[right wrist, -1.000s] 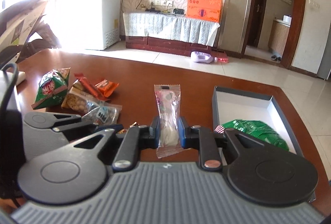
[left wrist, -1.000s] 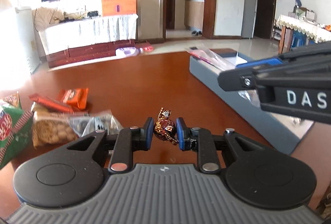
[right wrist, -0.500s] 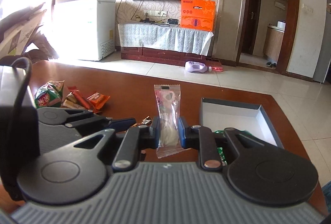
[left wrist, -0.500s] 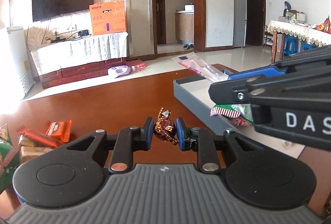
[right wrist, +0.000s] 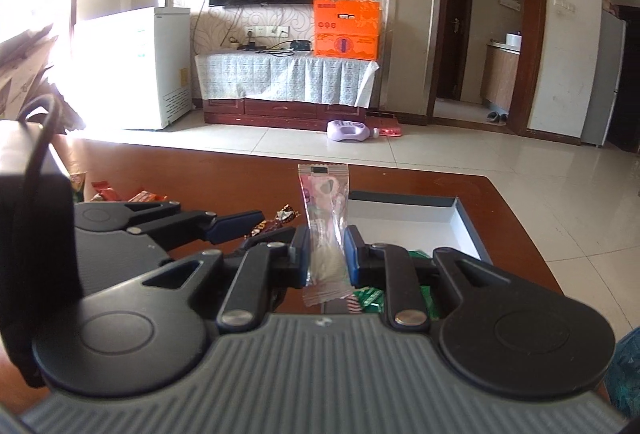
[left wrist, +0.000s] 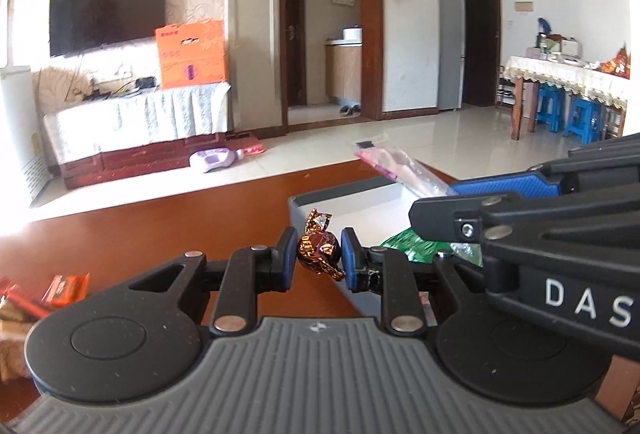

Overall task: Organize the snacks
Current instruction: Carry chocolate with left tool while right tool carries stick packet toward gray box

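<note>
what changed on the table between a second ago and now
Both grippers carried their snacks sideways toward the grey box: the left gripper with the brown wrapped candy, the right gripper with the clear packet. The loose snack pile slid off to the left edge. Both grips stayed shut.

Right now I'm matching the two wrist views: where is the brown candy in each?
Left wrist: brown candy at centre, clamped in the left gripper.
Right wrist: left of centre, beside the clear packet.
Shared landmark: grey box.
</note>
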Tool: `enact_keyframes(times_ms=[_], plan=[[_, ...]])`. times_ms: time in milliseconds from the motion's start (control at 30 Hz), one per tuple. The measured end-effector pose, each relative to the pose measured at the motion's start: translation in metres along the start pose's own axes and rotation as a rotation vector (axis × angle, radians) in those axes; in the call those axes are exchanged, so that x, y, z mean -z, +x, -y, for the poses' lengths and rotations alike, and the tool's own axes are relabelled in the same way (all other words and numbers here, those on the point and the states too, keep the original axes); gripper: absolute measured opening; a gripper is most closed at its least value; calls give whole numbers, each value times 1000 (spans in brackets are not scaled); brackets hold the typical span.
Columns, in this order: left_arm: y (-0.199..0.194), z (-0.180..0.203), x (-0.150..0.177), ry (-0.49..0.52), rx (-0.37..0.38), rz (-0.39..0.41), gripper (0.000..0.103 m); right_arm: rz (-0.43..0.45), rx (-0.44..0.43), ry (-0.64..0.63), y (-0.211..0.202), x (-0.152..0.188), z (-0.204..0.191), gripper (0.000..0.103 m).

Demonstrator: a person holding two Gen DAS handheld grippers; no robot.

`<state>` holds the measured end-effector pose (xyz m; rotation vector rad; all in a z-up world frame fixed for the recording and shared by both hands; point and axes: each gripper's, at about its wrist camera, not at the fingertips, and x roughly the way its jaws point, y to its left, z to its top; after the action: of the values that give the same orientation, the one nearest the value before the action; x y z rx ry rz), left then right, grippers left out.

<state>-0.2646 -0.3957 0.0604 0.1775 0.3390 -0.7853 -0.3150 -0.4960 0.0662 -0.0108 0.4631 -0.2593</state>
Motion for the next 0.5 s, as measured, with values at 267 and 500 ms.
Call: enact_keyframes(times_ms=[267, 500], plan=[[27, 18, -12, 35, 36, 14, 28, 23, 35, 45, -4, 0, 20, 21], [53, 32, -22, 43, 64, 21, 28, 31, 64, 57, -4, 0, 29, 21]])
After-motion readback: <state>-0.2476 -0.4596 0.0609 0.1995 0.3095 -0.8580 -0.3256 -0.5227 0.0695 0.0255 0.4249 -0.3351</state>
